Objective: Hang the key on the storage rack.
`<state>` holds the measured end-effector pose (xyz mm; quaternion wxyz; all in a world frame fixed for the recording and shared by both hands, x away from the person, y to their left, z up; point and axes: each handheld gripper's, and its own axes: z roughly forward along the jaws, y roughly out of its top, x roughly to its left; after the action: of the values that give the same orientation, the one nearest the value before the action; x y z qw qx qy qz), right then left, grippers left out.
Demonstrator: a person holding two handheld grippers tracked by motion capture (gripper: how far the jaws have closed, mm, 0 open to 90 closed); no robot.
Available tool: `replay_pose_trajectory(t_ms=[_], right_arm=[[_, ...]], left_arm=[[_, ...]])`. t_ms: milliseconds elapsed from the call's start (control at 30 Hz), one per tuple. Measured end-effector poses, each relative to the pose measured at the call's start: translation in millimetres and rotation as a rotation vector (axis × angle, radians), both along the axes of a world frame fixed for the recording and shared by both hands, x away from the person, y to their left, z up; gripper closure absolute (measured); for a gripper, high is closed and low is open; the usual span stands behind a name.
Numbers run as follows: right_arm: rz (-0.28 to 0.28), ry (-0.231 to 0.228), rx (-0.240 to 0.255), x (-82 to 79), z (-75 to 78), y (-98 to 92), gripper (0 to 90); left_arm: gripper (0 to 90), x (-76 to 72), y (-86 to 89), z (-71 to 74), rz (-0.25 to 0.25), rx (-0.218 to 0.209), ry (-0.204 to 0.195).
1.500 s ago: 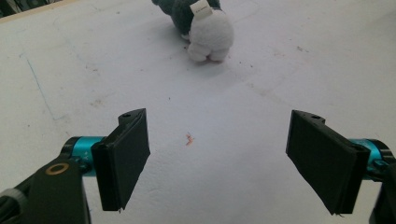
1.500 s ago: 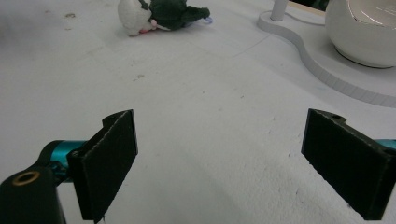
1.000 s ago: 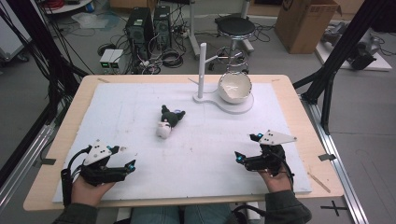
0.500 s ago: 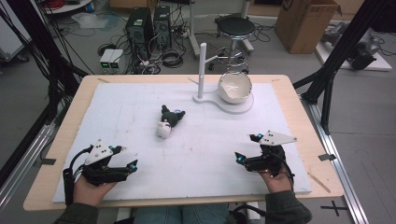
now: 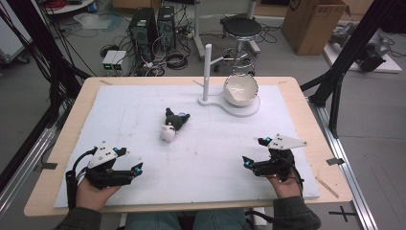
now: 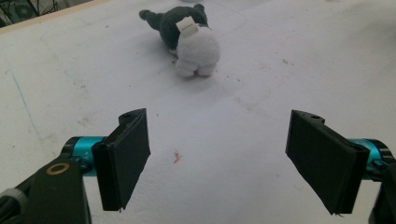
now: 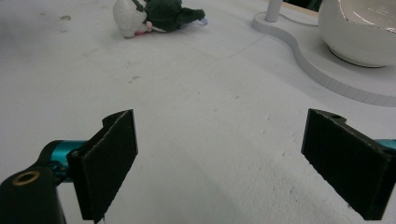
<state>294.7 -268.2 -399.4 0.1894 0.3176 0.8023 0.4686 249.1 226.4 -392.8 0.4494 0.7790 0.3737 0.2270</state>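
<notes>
I hold both tools low at the near edge of the table (image 5: 57, 143), and nothing is gripped. My left gripper (image 6: 219, 163) has its jaws spread wide apart over bare white surface, and my right gripper (image 7: 224, 163) is spread just as wide. The plush toy (image 5: 172, 125) lies on its side near the middle of the white mat, well apart from both tools, with its white end toward me and its dark green end pointing away. Farther off to the right, the white bowl (image 5: 241, 89) sits on its stand base (image 5: 230, 109) beside the upright post (image 5: 207, 72).

The toy is soft and rounded, so I judge that a pinch on the white end alone could squeeze it out of the jaws. Coming in too low, a jaw could drag on the mat and push the toy away. Reaching from the right, I could also clip the stand base.
</notes>
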Motion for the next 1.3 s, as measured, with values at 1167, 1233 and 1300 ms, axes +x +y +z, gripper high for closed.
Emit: replay_pose_trajectory(t_ms=[1167,1233,1300], right_arm=[[0.016,-0.015,-0.001,1.7,1.5,1.7,9.9],[0.016,-0.02,0.004,1.4,2.0,2.0,9.9],[0.014,-0.019,0.01,1.2,2.2,1.1,9.9]], left_arm=[[25.2,50.8,-33.3,37.6,-0.046,-0.031,-0.012],[27.2,56.8,-35.3,39.2,-0.052,-0.029,-0.005],[27.9,62.9,-38.2,41.1,-0.053,-0.023,0.004]])
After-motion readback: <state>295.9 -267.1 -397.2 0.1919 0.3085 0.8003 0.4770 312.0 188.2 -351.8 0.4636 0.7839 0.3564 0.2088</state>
